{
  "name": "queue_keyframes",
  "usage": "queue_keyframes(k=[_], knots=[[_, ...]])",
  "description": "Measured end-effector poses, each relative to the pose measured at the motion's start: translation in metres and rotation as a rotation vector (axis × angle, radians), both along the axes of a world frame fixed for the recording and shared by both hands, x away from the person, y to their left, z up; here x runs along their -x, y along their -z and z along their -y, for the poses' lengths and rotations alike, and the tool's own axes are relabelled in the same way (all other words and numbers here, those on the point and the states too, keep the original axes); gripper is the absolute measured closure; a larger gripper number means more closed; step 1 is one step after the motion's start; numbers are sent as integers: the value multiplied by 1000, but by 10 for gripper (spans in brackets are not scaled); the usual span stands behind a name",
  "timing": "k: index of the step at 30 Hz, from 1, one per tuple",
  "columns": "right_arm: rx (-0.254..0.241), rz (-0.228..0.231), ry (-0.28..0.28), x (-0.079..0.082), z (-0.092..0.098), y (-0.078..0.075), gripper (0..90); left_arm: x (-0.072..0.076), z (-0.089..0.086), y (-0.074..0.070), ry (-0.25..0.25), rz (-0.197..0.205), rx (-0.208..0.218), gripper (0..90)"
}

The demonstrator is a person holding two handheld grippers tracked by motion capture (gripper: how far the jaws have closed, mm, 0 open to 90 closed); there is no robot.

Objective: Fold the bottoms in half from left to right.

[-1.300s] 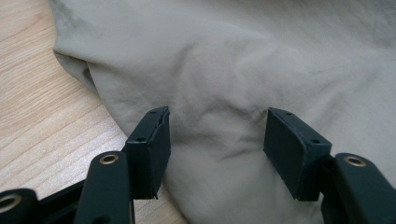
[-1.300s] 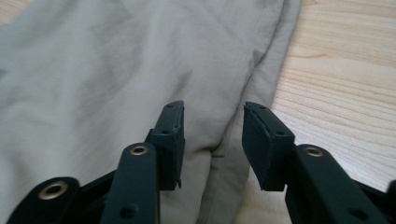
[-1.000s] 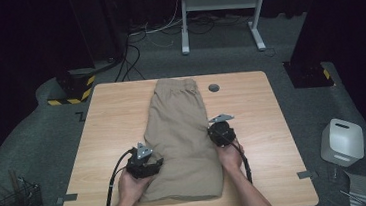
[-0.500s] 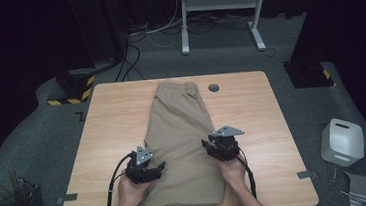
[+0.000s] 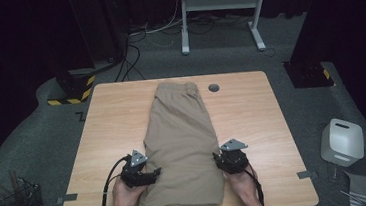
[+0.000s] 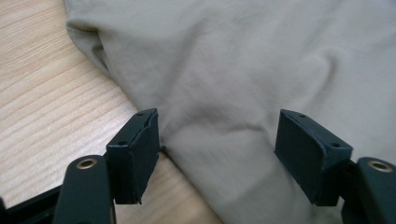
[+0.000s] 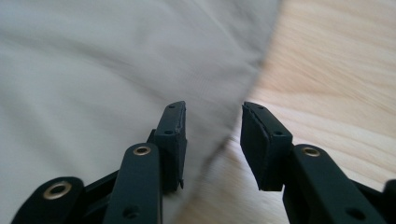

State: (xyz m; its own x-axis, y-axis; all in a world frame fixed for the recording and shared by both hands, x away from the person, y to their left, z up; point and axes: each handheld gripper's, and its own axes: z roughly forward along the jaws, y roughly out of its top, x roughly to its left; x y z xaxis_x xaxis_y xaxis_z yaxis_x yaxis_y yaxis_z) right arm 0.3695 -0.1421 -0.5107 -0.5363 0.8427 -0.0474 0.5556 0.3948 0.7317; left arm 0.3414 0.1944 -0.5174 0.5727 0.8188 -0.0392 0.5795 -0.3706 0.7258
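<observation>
Dark room, grey carpet (image 5: 48,140), wooden table (image 5: 252,112), white desk frame (image 5: 220,2) behind.

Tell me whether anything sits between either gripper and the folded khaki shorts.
Nothing visible does. The left gripper has just opened over the shorts' left edge; the right gripper has just opened astride their right edge.

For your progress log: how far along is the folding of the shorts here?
Done: the shorts lie folded lengthwise into one narrow strip on the table. In hand: both tongs, left and right, have just been opening and now straddle the near side edges, gripping nothing. Left, probably: grasp the near end and fold it toward the waistband.
</observation>
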Motion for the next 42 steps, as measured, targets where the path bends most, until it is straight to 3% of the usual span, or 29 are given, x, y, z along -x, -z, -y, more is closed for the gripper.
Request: queue_keyframes(k=[4, 6, 7, 11, 14, 18, 21, 27, 30, 33, 36, 39, 42], knots=[[-64, 57, -76, 13, -12, -8, 586, 7, 9, -10, 43, 16, 23, 308], [-93, 58, -110, 19, -20, -10, 585, 10, 16, -12, 63, 17, 28, 309], [-105, 47, -130, 21, -24, -9, 584, 10, 19, -12, 75, 22, 10, 313], [-45, 25, -182, 27, -37, 2, 581, 11, 26, 0, 79, -12, -20, 316], [-13, -1, -175, 30, -34, 12, 572, 16, 20, 4, 71, 10, -6, 323], [-21, 7, -181, 34, -20, 13, 572, 25, 10, 7, 80, 17, 35, 334], [16, 43, -208, 37, -16, 13, 565, 33, 0, 6, 71, 8, 43, 339], [-1, 0, -191, 33, -8, 11, 541, 40, -20, 1, 1, -35, 47, 344], [85, 92, -183, 38, -11, 5, 551, 34, -25, -9, -44, -8, 77, 347], [27, 88, -162, 28, -12, -4, 543, 18, -20, -20, -53, 25, 87, 335], [-21, 92, -138, 14, -15, -11, 540, -4, -10, -23, -47, 33, 87, 327], [-56, 96, -135, 2, -22, -12, 541, -23, 1, -19, -47, 3, 89, 341], [-50, 74, -135, -6, -31, -9, 529, -34, 5, -11, -64, -9, 81, 355]])
